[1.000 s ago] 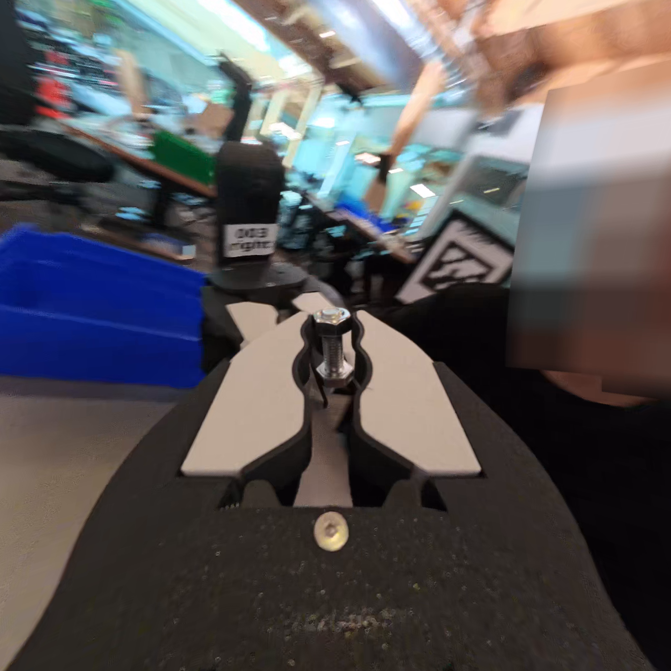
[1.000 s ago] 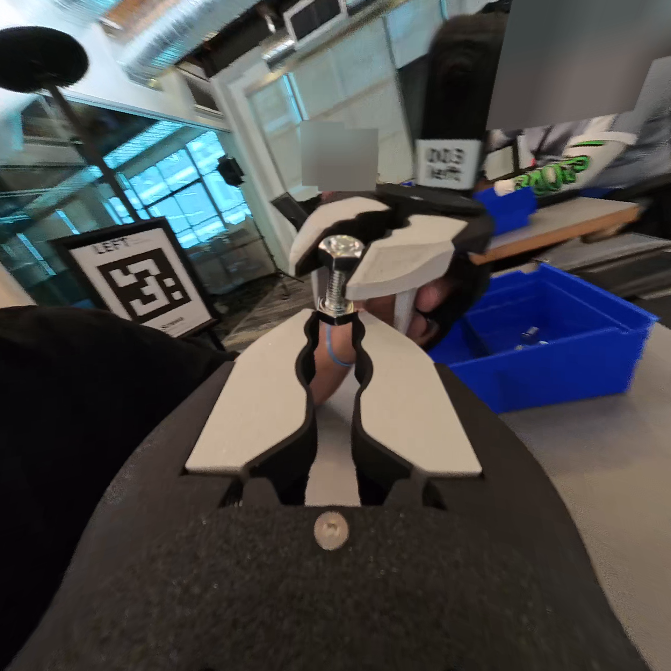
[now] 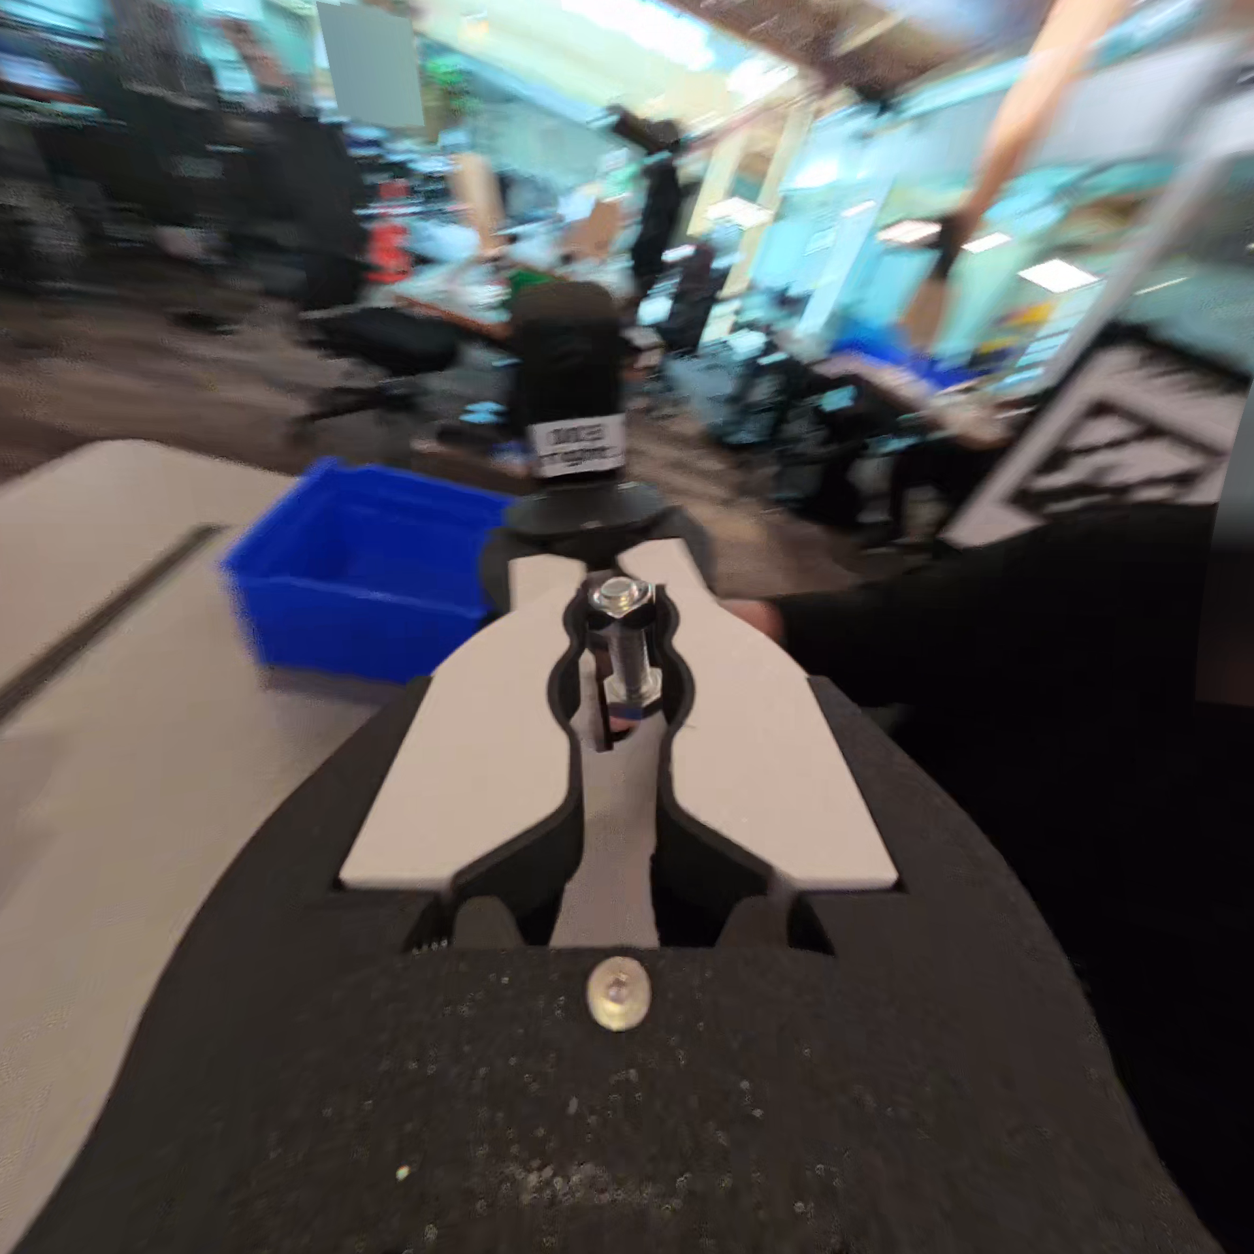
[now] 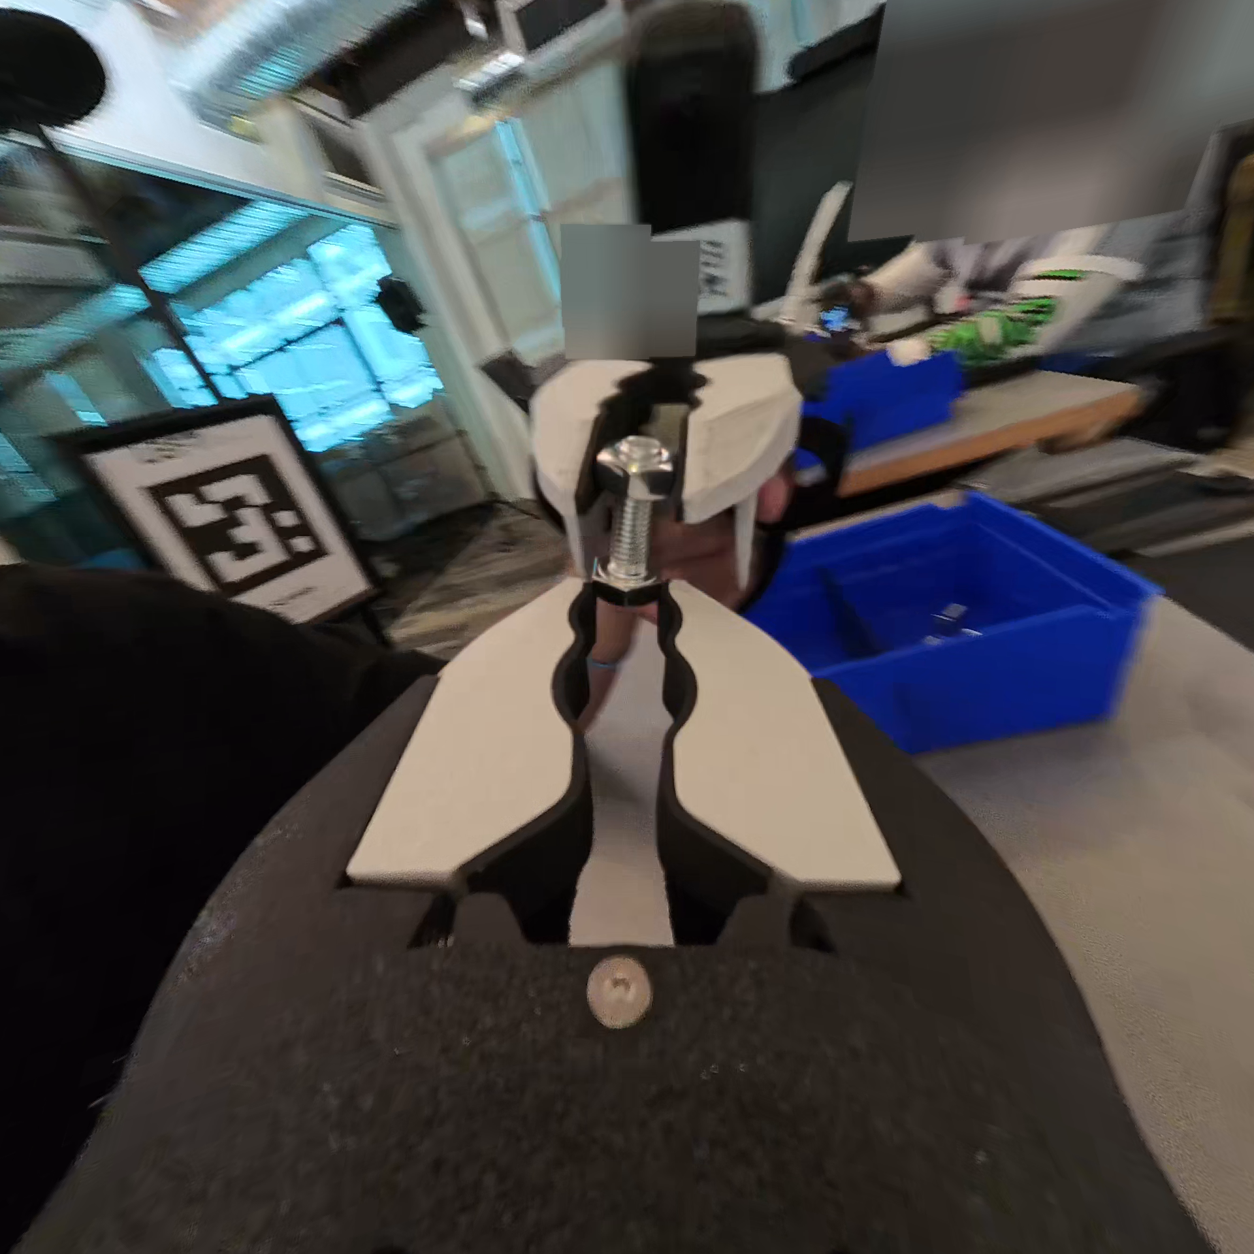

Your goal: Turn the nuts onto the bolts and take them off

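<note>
My left gripper (image 3: 621, 611) is clamped on the hex head of the bolt (image 3: 628, 655), just above the centre of the left wrist frame. My right gripper (image 4: 625, 597) pinches the nut (image 4: 625, 589), at the middle of the right wrist frame. In that frame the bolt (image 4: 631, 502) stands upright, its head inside the left gripper (image 4: 661, 448) above and its threaded shank running down into the nut. In the left wrist frame the nut (image 3: 632, 692) sits near the lower end of the shank, with the right gripper (image 3: 597, 563) facing me just behind. The blue bin (image 4: 963, 624) rests on the grey table (image 4: 1086, 848) at centre right, small metal parts inside it. In the left wrist frame the bin (image 3: 359, 577) sits left of centre.
</note>
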Motion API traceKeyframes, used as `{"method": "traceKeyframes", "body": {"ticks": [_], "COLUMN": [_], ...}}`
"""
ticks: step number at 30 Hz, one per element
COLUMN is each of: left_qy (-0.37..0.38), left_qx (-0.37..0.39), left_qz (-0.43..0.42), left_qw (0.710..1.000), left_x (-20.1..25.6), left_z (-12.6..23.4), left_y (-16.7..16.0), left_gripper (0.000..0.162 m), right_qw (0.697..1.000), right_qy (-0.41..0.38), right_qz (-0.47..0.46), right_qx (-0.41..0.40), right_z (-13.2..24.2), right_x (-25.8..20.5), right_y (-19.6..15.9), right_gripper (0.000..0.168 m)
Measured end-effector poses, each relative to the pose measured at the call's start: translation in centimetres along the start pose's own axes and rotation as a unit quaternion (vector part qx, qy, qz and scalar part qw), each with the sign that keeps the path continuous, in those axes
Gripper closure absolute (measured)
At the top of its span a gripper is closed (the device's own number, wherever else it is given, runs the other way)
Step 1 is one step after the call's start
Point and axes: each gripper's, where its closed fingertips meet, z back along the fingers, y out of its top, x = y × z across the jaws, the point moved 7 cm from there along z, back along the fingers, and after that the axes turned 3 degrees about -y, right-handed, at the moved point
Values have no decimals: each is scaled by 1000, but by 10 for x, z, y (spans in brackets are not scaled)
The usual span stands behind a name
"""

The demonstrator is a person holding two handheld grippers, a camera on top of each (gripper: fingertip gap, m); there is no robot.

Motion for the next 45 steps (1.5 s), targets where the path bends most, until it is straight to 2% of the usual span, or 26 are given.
{"method": "traceKeyframes", "body": {"ticks": [4, 7, 8, 10, 11, 12, 15, 18, 21, 23, 24, 28, 30, 33, 35, 38, 40, 41, 44, 45], "left_qy": [-223, -284, -277, -226, -180, -127, 63, 208, 290, 303, 299, 252, 169, -22, -145, -238, -237, -216, -82, -28], "left_qx": [35, 35, 37, 54, 64, 68, 51, 10, 2, -3, -7, -9, 14, 42, 61, 63, 65, 66, 64, 58], "left_qz": [55, 80, 85, 94, 95, 90, 48, -6, -28, -39, -40, -40, -39, 24, 70, 84, 87, 80, 49, 30], "left_qw": [973, 955, 956, 968, 977, 985, 996, 978, 957, 952, 954, 967, 985, 999, 985, 966, 965, 971, 993, 997], "left_x": [10, 9, 6, -2, -7, -12, -26, -29, -28, -26, -25, -19, -10, 6, 17, 26, 24, 22, 11, 8], "left_z": [1, -2, -2, 0, 1, 2, 4, 0, -5, -8, -10, -11, -9, -5, -5, -12, -11, -10, -5, -4], "left_y": [-7, -12, -12, -7, -4, -2, 0, -3, -5, -7, -8, -5, 1, 5, 5, 2, 2, 3, 8, 9], "left_gripper": [145, 144, 135, 107, 100, 99, 99, 102, 115, 129, 136, 141, 143, 145, 145, 145, 144, 138, 105, 102], "right_qw": [993, 992, 994, 997, 999, 1000, 990, 974, 970, 968, 968, 979, 993, 999, 988, 968, 972, 978, 996, 999], "right_qy": [113, 122, 109, 74, 48, 13, -133, -224, -238, -242, -242, -195, -113, 45, 141, 228, 214, 191, 77, 29], "right_qz": [-23, -23, -22, -13, -5, 2, 30, 44, 50, 58, 63, 52, 29, -12, -47, -94, -89, -81, -36, -20], "right_qx": [4, -3, -4, -6, -6, -8, -19, -13, -20, -30, -35, -22, 8, 28, 44, 38, 39, 35, 33, 31], "right_z": [-9, -13, -13, -11, -9, -7, 2, 13, 15, 13, 12, 9, 8, 2, -1, -7, -8, -8, -4, -1], "right_x": [-20, -22, -20, -14, -10, -5, 14, 28, 29, 27, 26, 22, 14, -7, -21, -33, -32, -29, -15, -9], "right_y": [-3, -7, -7, -6, -5, -5, -4, -3, -3, -3, -4, -3, 1, 4, 5, 1, 1, 1, 3, 4], "right_gripper": [151, 151, 151, 151, 151, 151, 151, 151, 151, 151, 151, 151, 151, 151, 151, 151, 151, 151, 151, 151]}}
